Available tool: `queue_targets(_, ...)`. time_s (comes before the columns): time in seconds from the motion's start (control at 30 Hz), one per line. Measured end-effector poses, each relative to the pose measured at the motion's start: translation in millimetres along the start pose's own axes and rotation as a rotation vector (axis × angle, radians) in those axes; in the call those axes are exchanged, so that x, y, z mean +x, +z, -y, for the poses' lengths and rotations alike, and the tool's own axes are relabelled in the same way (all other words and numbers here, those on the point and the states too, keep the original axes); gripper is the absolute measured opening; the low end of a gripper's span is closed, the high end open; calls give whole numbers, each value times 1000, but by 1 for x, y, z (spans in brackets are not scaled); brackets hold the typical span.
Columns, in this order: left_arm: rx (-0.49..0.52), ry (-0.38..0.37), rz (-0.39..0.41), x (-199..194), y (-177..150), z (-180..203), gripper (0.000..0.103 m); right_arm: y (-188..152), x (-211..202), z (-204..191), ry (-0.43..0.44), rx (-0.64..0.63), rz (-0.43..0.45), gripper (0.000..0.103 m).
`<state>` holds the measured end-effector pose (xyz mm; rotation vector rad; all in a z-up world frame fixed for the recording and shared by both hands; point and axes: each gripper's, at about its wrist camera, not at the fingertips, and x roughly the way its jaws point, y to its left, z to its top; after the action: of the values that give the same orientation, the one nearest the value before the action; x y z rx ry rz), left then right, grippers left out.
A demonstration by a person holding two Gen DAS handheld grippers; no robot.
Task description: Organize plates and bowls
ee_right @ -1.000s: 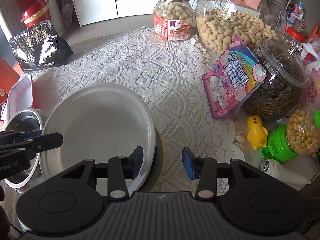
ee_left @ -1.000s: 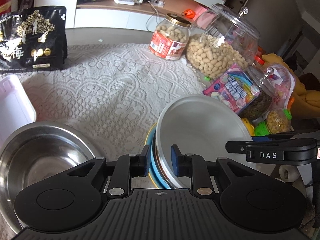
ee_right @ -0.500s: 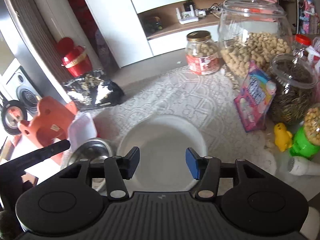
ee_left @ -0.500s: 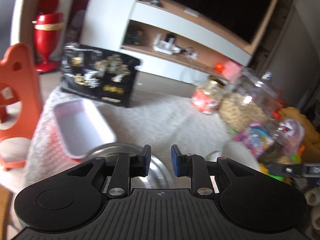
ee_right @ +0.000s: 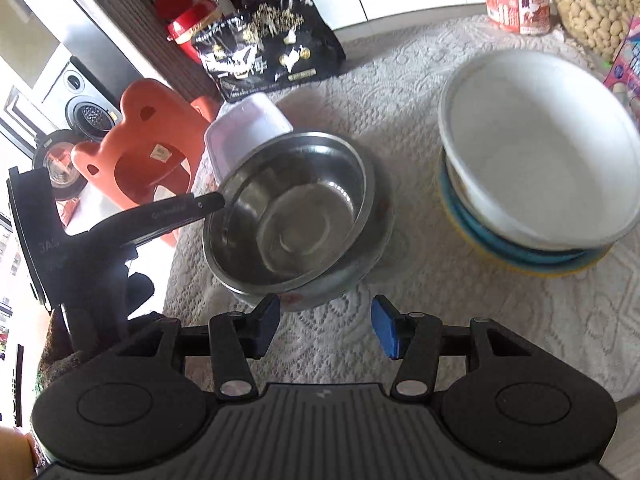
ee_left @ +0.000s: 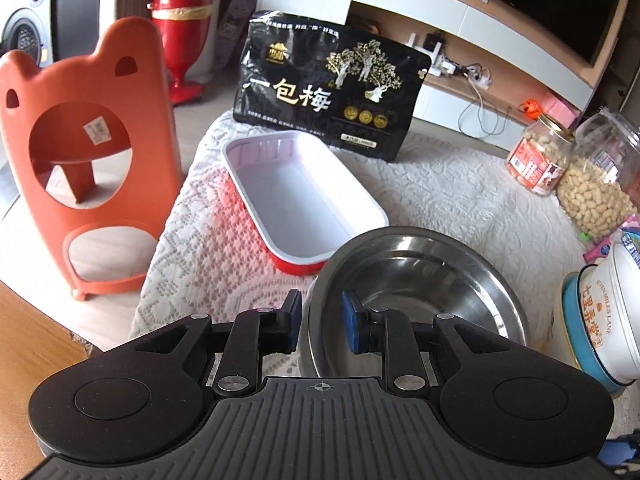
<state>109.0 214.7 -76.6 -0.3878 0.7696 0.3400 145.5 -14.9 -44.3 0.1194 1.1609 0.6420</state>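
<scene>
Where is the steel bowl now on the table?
In the right wrist view the steel bowl sits left of centre on the lace cloth, between the white tray behind it and the stack of bowls on its right.

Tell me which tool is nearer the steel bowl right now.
Left. The left tool straddles the steel bowl's near rim, one finger inside, not visibly clamped. The right tool hangs open over the tablecloth just short of the bowl.

Both grippers have left the white bowl (ee_right: 540,152). The left gripper (ee_left: 320,322) now straddles the steel bowl's (ee_right: 292,216) rim; right gripper (ee_right: 326,330), jaws just opened wider and empty, hovers beside that bowl.
</scene>
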Motion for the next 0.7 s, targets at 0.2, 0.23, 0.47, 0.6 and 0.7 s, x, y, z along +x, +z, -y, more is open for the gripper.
queue_targets(0.2, -21, 4, -19, 8, -3, -5, 24, -6, 27, -7, -19, 53, -21, 51)
queue_targets(0.23, -21, 3, -21, 8, -3, -5, 24, -6, 31, -4, -22, 71, -19, 51)
queue_targets(0.47, -35, -1, -66, 18, -6, -7, 25, 0, 44, 12, -14, 166, -11, 51)
queue_targets(0.6, -45, -10, -80, 23, -8, -8, 27, -3, 42, 12, 37, 164, 17, 51)
queue_targets(0.7, -58, -20, -88, 26, -8, -9, 29, -1, 38, 8, 77, 137, 57, 51)
